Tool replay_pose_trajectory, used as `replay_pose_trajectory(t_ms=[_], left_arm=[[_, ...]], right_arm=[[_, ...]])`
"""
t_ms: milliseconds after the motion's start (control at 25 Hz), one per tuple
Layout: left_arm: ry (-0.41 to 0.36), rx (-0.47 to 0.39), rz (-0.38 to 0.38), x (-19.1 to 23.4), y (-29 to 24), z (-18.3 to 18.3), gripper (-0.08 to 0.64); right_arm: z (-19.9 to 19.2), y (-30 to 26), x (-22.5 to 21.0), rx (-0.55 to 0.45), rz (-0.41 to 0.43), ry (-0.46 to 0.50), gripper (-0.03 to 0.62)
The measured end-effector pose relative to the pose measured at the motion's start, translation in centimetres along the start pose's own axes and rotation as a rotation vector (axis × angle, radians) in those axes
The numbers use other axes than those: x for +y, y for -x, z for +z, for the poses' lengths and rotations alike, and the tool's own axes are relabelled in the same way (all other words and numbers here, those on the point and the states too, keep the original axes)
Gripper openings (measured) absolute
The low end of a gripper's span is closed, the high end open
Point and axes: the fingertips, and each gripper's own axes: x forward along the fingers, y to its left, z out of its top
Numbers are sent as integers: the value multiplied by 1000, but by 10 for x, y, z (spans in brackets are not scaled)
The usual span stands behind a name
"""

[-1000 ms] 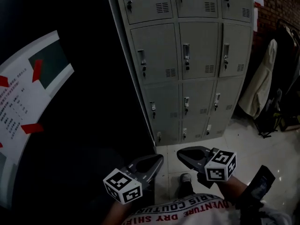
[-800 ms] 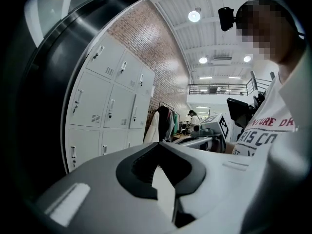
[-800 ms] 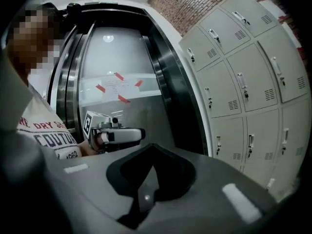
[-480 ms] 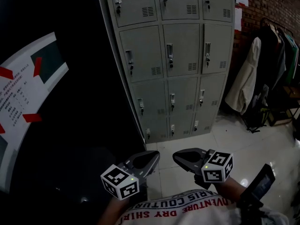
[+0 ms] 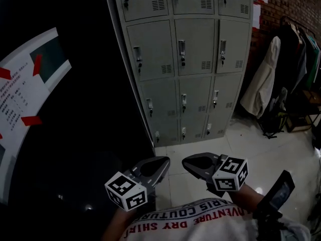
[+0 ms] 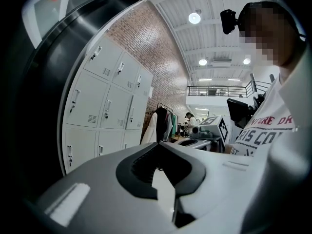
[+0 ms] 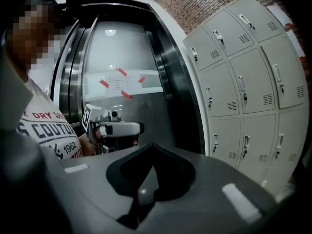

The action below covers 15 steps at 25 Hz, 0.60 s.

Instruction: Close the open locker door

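Lockers (image 5: 193,49) stand well beyond left tool (image 5: 164,161) and right tool (image 5: 186,160); both closed.

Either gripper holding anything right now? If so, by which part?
Nothing is held. The left gripper and right gripper both have their jaws together at the tips with nothing between them, and both hang apart from the lockers.

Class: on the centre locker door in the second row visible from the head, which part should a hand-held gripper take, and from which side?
The handle near the left edge of the door. It is a narrow upright strip standing proud of the flat panel, so probably come straight from the front, jaws either side of its width. The rest offers no hold.
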Motion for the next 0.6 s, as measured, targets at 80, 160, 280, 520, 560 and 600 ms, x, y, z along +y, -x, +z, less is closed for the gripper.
replay_pose_trajectory(t_ms=[80, 160, 280, 520, 560, 600], left_arm=[[2, 4, 1, 3, 1, -1, 5], [1, 9, 5, 6, 2, -2, 6], [1, 11, 5, 9, 4, -2, 5], [-1, 18, -5, 17, 5, -6, 5], [-3, 20, -7, 17, 5, -6, 5], [-6, 21, -8, 18, 6, -7, 5]], right_arm=[[1, -4, 1, 0, 6, 1, -6], [2, -7, 2, 2, 11, 1, -6], [3, -11, 1, -2, 12, -1, -6], [4, -18, -2, -12, 1, -1, -6], [4, -19, -2, -13, 0, -1, -6], [4, -19, -2, -15, -1, -1, -6]])
